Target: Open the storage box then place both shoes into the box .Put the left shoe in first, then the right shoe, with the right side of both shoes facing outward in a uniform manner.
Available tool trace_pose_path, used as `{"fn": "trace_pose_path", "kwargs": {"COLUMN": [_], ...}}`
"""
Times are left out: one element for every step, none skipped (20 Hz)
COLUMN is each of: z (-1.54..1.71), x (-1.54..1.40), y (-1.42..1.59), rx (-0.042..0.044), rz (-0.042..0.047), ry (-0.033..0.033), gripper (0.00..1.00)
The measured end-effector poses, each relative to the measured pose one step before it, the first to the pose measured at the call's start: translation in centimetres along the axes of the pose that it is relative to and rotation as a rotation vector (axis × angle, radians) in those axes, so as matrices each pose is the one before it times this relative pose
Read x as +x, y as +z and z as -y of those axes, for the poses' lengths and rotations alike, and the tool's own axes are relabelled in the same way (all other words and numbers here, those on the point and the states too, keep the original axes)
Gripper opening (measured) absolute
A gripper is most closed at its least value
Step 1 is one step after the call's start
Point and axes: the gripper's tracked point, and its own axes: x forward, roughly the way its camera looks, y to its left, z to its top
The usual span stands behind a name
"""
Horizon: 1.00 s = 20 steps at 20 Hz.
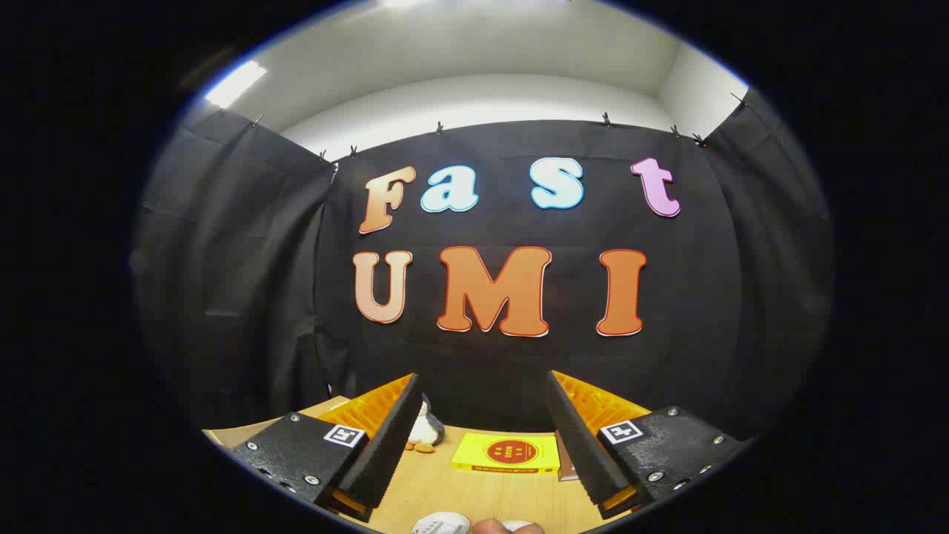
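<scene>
Between spread fingers [482, 445] — yellow box [506, 453] on table [445, 493].

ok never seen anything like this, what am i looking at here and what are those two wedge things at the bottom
This is one picture from a fisheye camera mounted on a hand-held two-finger gripper, looking forward along its fingers. A person carries the tool; there is no robot arm. The two wedge shapes are its fingers, spread wide apart with nothing between them, so it holds nothing. Each carries a small square marker tag.

Below them is a light wooden tabletop. Beyond the fingers, near the black cloth booth wall, lies a flat yellow box with a round red emblem. Beside the left finger stands a small white and grey plush toy with orange feet. A brownish object peeks out by the right finger. At the near edge is the top of something white and rounded; I cannot tell what it is.
</scene>
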Motion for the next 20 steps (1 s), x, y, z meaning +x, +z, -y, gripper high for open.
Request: {"fn": "trace_pose_path", "kwargs": {"z": [-0.167, -0.293, -0.269, -0.15, -0.063, 0.172, 0.142, 0.122, -0.107, 0.147, 0.069, -0.021, 0.007, -0.048, -0.1, -0.132, -0.262, -0.194, -0.115, -0.203], "x": [0.07, -0.062, -0.06, -0.175, 0.04, 0.019, -0.031, -0.068, 0.027, 0.0, -0.007, 0.065, -0.002, -0.002, -0.113, 0.019, -0.009, -0.072, -0.136, -0.075], "y": [0.11, 0.099, 0.093, 0.132, -0.001, -0.012, -0.188, -0.161, -0.128, 0.032, 0.067, 0.001, 0.011, 0.065, 0.025, -0.098, -0.187, -0.111, -0.135, -0.212], "rx": [-0.00302, -0.00155, 0.00021, 0.00151, -0.00036, -0.00264, -0.00007, 0.00423, 0.00521, 0.00368, 0.0028, 0.00135, 0.00103, -0.00126, -0.00195, -0.00111, 0.00048, 0.00198, 0.00113, 0.00091], "rz": [0.0018, 0.00068, 0.00197, 0.00359, 0.00309, 0.00197, -0.00304, -0.00591, -0.00399, -0.00024, -0.00066, 0.00006, 0.00094, 0.00185, 0.00029, -0.00318, -0.00327, -0.00335, -0.00344, -0.0053], "ry": [0.00441, 0.00823, 0.00795, 0.00453, 0.00061, -0.00348, -0.00381, -0.00074, 0.00147, -0.00364, -0.00173, -0.0017, 0.00119, 0.00015, 0.00159, 0.00416, 0.00452, 0.00498, 0.00371, 0.00494], "gripper": [0.99, 0.99, 0.99, 0.99, 0.99, 0.99, 0.99, 0.99, 1.0, 0.99, 0.99, 0.99, 0.99, 0.99, 0.99, 0.99, 0.99, 0.99, 0.99, 0.99]}}
